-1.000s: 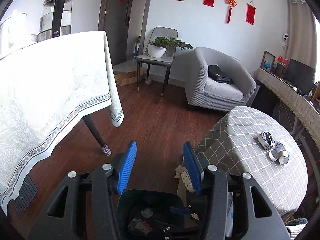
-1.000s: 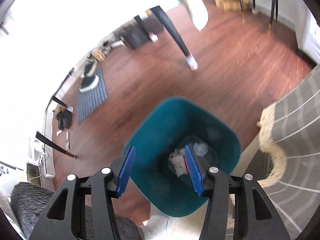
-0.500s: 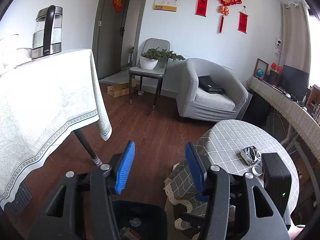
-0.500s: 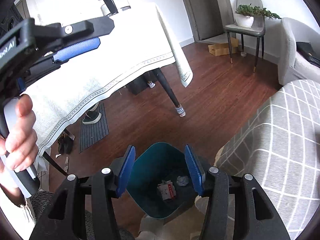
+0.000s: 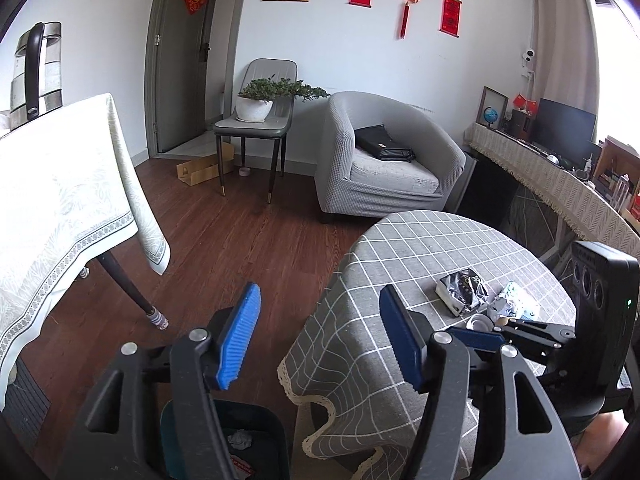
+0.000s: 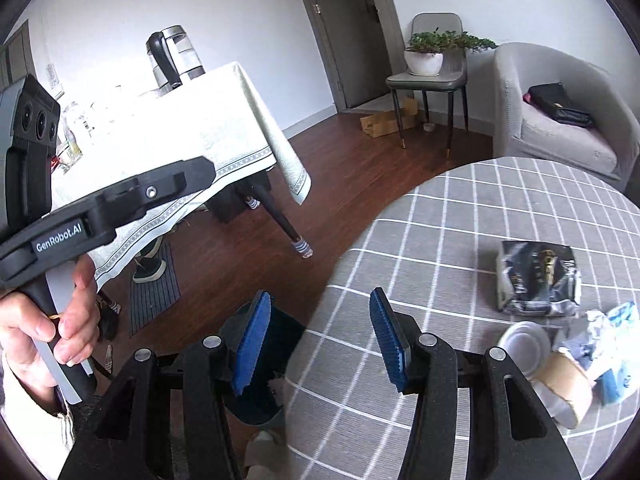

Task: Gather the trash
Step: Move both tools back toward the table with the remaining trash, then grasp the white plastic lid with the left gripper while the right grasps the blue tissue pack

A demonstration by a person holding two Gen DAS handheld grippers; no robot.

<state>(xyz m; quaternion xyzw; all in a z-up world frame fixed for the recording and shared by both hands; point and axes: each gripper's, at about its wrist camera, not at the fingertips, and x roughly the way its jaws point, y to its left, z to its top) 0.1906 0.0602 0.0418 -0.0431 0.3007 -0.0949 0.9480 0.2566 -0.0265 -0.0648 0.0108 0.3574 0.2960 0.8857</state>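
Note:
Trash lies on the round grey checked table [image 6: 440, 216]: a crumpled black foil bag [image 6: 538, 284], a paper cup [image 6: 560, 376] on its side, and crumpled white-blue wrappers [image 6: 616, 340]. The same bag [image 5: 462, 292] and wrappers [image 5: 514, 304] show in the left wrist view. A teal bin [image 5: 264, 432] holding scraps stands on the floor by the table; its rim [image 6: 260, 408] shows below my right gripper. My left gripper [image 5: 320, 340] is open and empty above the bin. My right gripper [image 6: 320, 340] is open and empty over the table's left edge, left of the trash.
A tall table with a white cloth [image 5: 60, 200] and a kettle [image 5: 34, 72] stands to the left. A grey armchair [image 5: 384, 160] and a chair with a potted plant [image 5: 256, 120] stand at the back. Wooden floor [image 5: 240, 240] lies between.
Both grippers have risen from over the bin and tilted up. The right gripper has swung right over the table, and the trash came into its view. Both stay open.

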